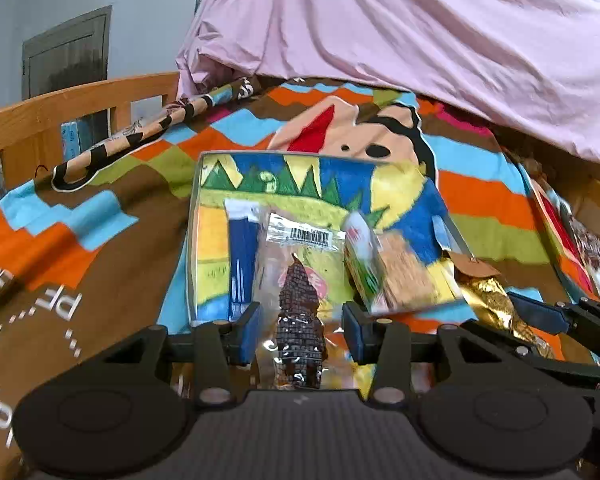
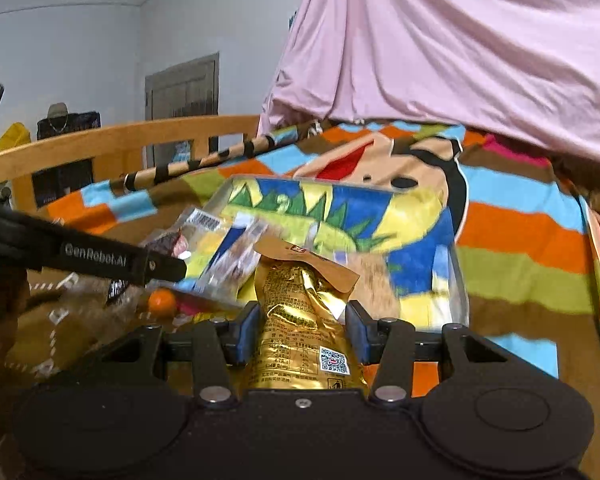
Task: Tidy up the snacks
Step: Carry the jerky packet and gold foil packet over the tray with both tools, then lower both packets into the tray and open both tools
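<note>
A clear tray (image 1: 194, 216) with a colourful printed liner lies on the bed blanket. In it are a blue snack pack (image 1: 242, 256) and a green-white cracker pack (image 1: 384, 264). My left gripper (image 1: 300, 328) is shut on a clear packet with a dark chocolate-coloured snack (image 1: 300, 312), at the tray's near edge. My right gripper (image 2: 300, 330) is shut on a gold foil snack bag (image 2: 304, 320) with a brown top, held at the tray's (image 2: 458, 280) near right side. The gold bag (image 1: 488, 296) and right gripper show at the right of the left wrist view.
The bed has a bright patterned blanket (image 1: 500, 200) and a pink quilt (image 1: 420, 40) heaped behind the tray. A wooden bed rail (image 1: 60, 108) runs along the left. An orange ball (image 2: 162, 300) and loose wrappers lie left of the tray. A striped stick (image 1: 140, 132) lies on the blanket.
</note>
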Demonstrator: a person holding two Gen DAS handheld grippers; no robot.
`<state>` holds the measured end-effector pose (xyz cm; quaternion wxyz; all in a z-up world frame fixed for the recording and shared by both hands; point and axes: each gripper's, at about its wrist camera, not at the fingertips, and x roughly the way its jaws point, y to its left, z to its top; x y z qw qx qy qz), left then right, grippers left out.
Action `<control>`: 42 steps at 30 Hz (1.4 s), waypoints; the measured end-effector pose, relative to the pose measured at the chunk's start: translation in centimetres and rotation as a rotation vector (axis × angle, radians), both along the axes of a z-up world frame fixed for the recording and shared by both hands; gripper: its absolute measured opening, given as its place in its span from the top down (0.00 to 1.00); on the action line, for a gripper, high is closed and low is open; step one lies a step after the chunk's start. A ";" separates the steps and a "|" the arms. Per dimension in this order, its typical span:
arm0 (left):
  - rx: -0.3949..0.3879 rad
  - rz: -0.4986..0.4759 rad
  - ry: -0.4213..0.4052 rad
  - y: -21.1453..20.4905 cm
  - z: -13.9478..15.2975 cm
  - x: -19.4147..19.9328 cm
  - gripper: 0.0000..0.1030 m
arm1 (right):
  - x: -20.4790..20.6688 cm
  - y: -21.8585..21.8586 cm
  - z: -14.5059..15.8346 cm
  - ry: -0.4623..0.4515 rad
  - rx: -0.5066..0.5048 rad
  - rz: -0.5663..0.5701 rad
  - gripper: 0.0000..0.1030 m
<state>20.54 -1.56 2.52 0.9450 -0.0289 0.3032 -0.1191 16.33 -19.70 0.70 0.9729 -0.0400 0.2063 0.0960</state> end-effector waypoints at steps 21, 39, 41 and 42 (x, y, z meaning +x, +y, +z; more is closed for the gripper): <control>-0.058 0.016 -0.066 -3.3 -2.6 12.7 0.55 | 14.3 -2.4 -0.7 -0.036 -0.073 -0.126 0.53; 0.020 -0.004 -0.056 -6.0 -5.0 13.9 0.54 | 16.7 -4.5 -3.7 0.046 -0.066 -0.197 0.53; 0.023 -0.003 -0.058 -6.1 -5.0 13.8 0.54 | 16.8 -4.6 -3.8 0.052 -0.060 -0.201 0.52; 0.022 -0.003 -0.058 -6.1 -5.0 13.8 0.54 | 16.8 -4.7 -3.9 0.055 -0.058 -0.202 0.52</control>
